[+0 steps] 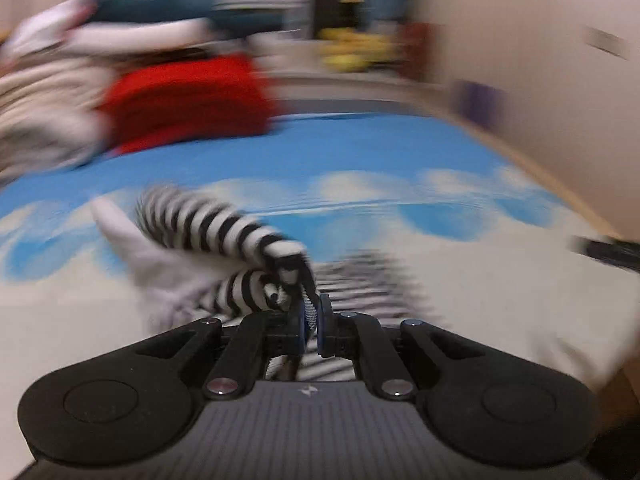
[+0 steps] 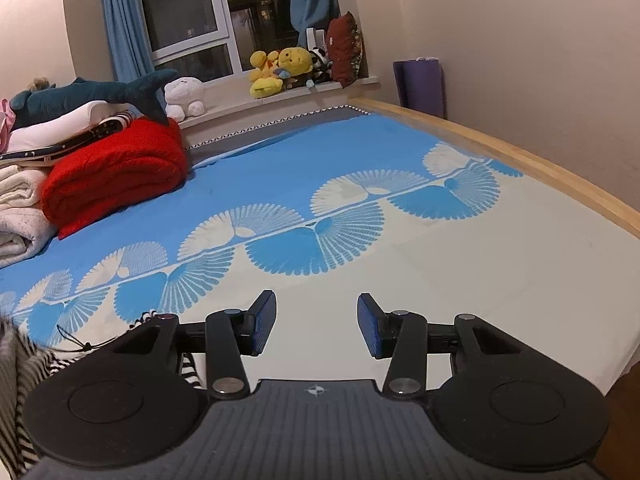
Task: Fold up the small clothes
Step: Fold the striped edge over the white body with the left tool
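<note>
A black-and-white striped small garment (image 1: 224, 236) lies on the bed sheet (image 1: 360, 148), partly lifted. My left gripper (image 1: 312, 312) is shut on a bunched edge of the garment; the view is motion-blurred. A pale part of the garment (image 1: 152, 264) hangs to the left. In the right wrist view the same striped garment (image 2: 24, 360) shows at the lower left, beside and under the gripper body. My right gripper (image 2: 316, 324) is open and empty above the white part of the sheet (image 2: 440, 272).
A folded red blanket (image 2: 116, 176) and cream blankets (image 2: 20, 208) are stacked at the back left with a plush shark (image 2: 92, 94) on top. Plush toys (image 2: 288, 68) sit on the windowsill. The wooden bed edge (image 2: 520, 156) runs along the right.
</note>
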A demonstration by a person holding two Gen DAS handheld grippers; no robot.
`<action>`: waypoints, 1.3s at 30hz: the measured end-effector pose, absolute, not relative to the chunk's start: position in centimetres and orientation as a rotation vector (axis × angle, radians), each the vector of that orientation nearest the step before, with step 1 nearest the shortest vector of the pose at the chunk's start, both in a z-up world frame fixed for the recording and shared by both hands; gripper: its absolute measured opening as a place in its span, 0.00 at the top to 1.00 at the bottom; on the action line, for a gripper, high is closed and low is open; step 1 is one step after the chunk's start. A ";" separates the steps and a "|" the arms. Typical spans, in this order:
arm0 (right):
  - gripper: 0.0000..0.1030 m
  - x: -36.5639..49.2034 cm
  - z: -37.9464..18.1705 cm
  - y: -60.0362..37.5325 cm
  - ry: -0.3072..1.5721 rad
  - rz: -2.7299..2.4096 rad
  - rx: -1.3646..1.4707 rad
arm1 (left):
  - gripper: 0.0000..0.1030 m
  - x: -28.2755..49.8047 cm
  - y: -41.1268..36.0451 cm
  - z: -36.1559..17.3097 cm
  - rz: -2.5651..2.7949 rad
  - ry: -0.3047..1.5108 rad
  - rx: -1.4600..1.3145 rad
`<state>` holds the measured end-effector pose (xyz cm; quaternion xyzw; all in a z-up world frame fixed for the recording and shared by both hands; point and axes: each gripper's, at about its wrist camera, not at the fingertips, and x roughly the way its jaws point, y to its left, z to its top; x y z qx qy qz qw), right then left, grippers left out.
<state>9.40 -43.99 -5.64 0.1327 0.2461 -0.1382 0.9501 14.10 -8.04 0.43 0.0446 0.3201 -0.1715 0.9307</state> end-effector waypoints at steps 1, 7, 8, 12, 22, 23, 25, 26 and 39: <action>0.55 9.2 -5.6 -44.3 0.501 -0.282 0.262 | 0.95 13.4 -10.8 -0.1 -0.430 0.648 0.115; 0.55 7.8 -5.9 -46.4 0.511 -0.280 0.269 | 0.86 11.4 -20.0 -6.1 -0.784 0.897 0.236; 0.55 7.8 -6.0 -46.8 0.521 -0.272 0.284 | 0.84 11.2 -19.4 -6.1 -0.792 0.885 0.237; 0.55 8.0 -6.4 -47.3 0.547 -0.223 0.320 | 0.83 12.6 -13.4 -4.2 -0.787 0.850 0.143; 0.54 12.7 -8.3 -43.3 0.716 0.014 0.391 | 0.67 16.7 -2.1 -6.7 -0.642 0.917 0.107; 0.54 13.3 -8.6 -42.6 0.741 0.030 0.403 | 0.63 17.0 -1.7 -7.9 -0.646 0.975 0.077; 0.54 14.3 -9.0 -41.6 0.775 0.042 0.416 | 0.60 17.7 -2.4 -9.7 -0.608 1.077 0.120; 0.54 15.0 -9.3 -41.1 0.795 0.049 0.427 | 0.58 18.0 -2.6 -10.0 -0.595 1.079 0.137; 0.95 22.2 -14.1 -35.5 1.027 0.102 0.386 | 0.56 18.6 -1.4 -10.1 -0.622 1.112 0.088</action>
